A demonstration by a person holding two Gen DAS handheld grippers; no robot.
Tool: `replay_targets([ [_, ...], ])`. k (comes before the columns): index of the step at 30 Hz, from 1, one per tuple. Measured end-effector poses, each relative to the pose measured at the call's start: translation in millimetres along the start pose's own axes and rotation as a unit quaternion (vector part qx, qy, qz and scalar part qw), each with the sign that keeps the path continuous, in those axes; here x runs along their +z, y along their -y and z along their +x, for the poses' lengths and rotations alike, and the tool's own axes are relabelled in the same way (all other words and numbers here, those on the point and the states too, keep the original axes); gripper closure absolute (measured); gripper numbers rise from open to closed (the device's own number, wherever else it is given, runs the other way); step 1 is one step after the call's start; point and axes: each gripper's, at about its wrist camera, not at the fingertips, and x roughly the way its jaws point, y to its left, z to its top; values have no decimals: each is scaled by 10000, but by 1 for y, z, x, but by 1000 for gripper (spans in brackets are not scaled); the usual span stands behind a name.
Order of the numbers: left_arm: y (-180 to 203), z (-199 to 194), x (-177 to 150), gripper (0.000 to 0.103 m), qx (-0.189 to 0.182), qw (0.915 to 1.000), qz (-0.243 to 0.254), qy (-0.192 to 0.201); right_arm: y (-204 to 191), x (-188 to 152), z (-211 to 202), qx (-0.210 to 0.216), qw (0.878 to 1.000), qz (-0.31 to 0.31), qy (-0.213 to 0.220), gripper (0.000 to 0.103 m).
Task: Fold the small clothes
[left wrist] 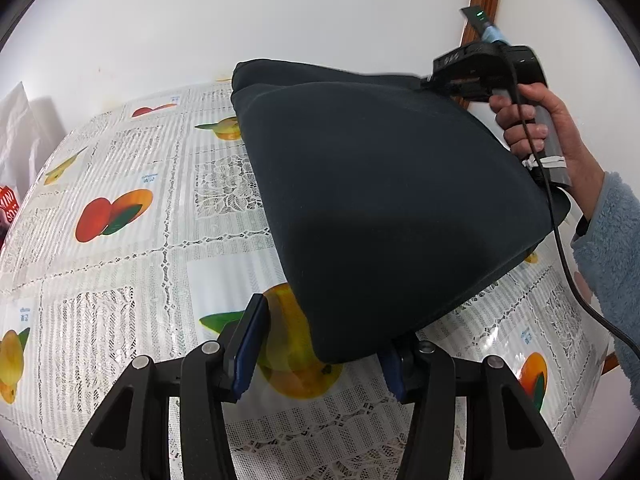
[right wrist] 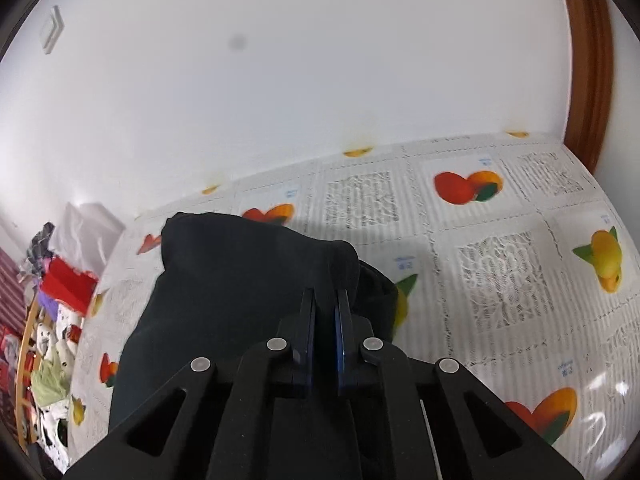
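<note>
A dark navy garment point(left wrist: 392, 208) is lifted over the table and hangs in a folded sheet. My left gripper point(left wrist: 320, 354) is open, its blue pads wide apart; the garment's lower edge droops between them and over the right finger point(left wrist: 394, 372). My right gripper point(right wrist: 326, 308) is shut on the garment point(right wrist: 224, 300) at its upper corner and holds it up; in the left wrist view the right gripper point(left wrist: 436, 80) is at the cloth's top right, in a hand.
The table carries a lace-and-fruit patterned plastic cloth point(left wrist: 120, 264). A white wall runs behind it. A basket of mixed clothes point(right wrist: 48, 360) stands left of the table. A wooden door frame point(right wrist: 588, 64) is at the right.
</note>
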Motion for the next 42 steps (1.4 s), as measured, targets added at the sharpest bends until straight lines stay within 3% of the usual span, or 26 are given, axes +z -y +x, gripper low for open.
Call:
replay_targets([
  [2,-2,2,1,53,-4,10000,0,-2,0,-4,9,-178,9996,-1,-199,92],
  [3,-2,2,1,53,-9,10000,-5,-2,1,-5,7,-265,9994,1,-228,84],
  [5,-3,2,1,53,-4,10000,3,-4,4,-10,-13,-461,9989,43,-85,71],
  [7,-3,3,1,53,-1,10000,9,-8,5,-18,-35,-547,9985,-64,58,66],
  [11,-4,1,0,53,-11,10000,4,-16,7,-55,-74,-326,9993,-187,-4,58],
  [16,-4,2,0,53,1,10000,-45,5,16,-99,-88,73,9998,60,-164,57],
  [17,-4,2,0,53,11,10000,-49,6,16,-106,-85,121,9998,94,-144,58],
  [19,-3,2,0,53,31,10000,-52,7,16,-116,-83,257,9997,50,-15,101],
  [22,-4,4,1,53,27,10000,-69,5,31,-124,-101,508,9962,274,660,98],
  [24,-3,4,1,53,55,10000,-72,6,42,-126,-101,766,9920,728,687,98],
  [31,-2,6,2,53,97,9999,-83,6,25,-129,-102,188,9965,489,656,98],
  [37,-2,7,2,53,102,9999,-91,6,35,-137,-96,-564,9965,489,382,99],
  [39,-3,4,1,53,131,9998,-124,-10,41,-141,-111,-430,9959,634,486,99],
  [42,-4,-3,-2,53,112,9999,-95,-23,38,-152,-139,-706,9940,449,707,97],
])
